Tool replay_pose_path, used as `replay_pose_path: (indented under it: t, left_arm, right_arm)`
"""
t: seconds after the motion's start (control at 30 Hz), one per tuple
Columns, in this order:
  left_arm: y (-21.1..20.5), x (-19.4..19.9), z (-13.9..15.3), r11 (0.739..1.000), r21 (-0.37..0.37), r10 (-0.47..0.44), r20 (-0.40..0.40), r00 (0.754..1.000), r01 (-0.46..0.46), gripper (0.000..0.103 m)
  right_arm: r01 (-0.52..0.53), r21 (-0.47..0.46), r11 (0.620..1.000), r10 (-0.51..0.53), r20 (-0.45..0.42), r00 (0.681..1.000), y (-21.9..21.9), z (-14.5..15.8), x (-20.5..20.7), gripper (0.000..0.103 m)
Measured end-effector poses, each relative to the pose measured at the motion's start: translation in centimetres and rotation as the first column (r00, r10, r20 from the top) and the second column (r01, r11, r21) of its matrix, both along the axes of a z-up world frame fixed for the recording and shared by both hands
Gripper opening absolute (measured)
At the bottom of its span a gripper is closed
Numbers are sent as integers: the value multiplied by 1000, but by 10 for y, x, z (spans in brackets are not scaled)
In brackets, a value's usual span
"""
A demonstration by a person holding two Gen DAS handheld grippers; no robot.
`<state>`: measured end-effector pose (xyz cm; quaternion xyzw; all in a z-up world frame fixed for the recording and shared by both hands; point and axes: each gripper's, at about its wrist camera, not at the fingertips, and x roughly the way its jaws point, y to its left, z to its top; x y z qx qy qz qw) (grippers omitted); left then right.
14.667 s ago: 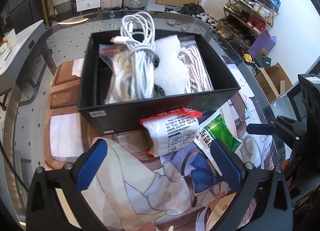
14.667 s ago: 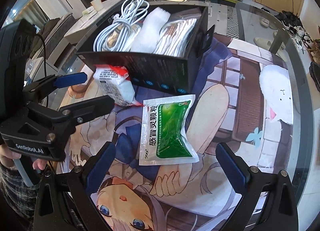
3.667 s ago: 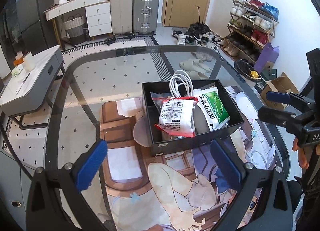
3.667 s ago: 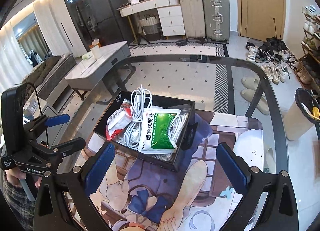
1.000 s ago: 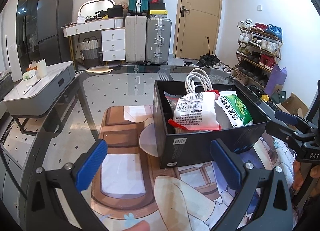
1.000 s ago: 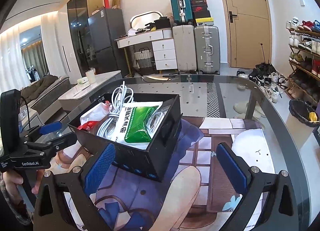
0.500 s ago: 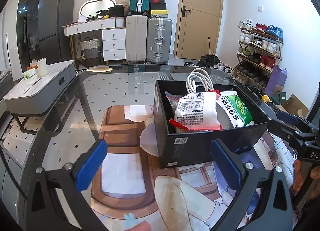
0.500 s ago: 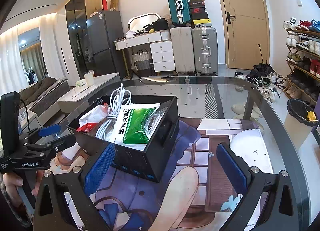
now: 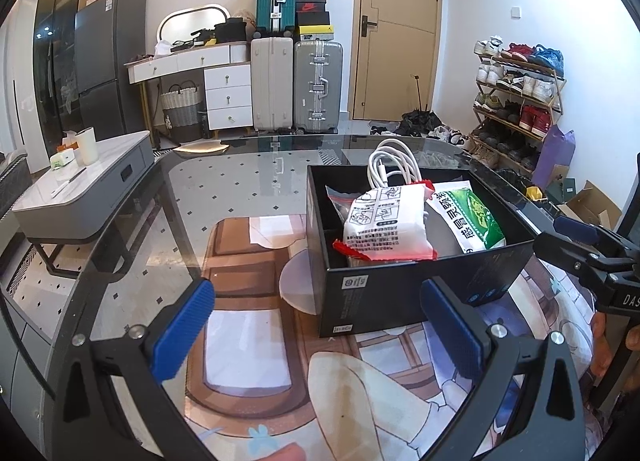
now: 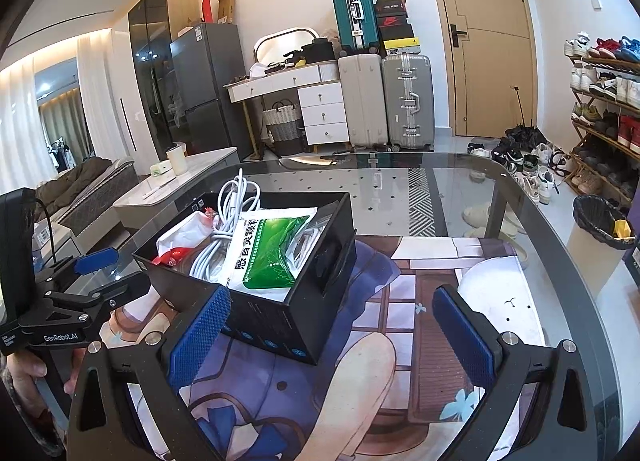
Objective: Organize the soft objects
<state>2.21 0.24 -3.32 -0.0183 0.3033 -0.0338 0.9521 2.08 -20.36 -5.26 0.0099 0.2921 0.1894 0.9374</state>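
Both packets that earlier lay in front of the black box [image 9: 404, 293] now rest inside it on the white cables [image 9: 394, 161], the white-and-red packet [image 9: 386, 227] beside the green packet [image 10: 272, 249], so the left gripper [image 9: 320, 333] and right gripper [image 10: 332, 337] hover before the box, spread and empty, apparently finished.

Bright, even indoor light fills both views, with a warm ceiling cove strip [image 10: 52, 57] glowing upper left. The glass table [image 9: 248, 177] mirrors the room faintly. Fisheye bending and dark vignetting crowd the corners; focus stays sharp.
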Motion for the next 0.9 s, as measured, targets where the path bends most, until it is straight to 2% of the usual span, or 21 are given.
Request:
replay_pose_path:
  t: [0.9]
  left_arm:
    - [-7,-1,2,1000,-9,0,1,1000,0,103]
  right_arm:
    - [1,-2,1000,-1,1,1000,2,0,-1,103]
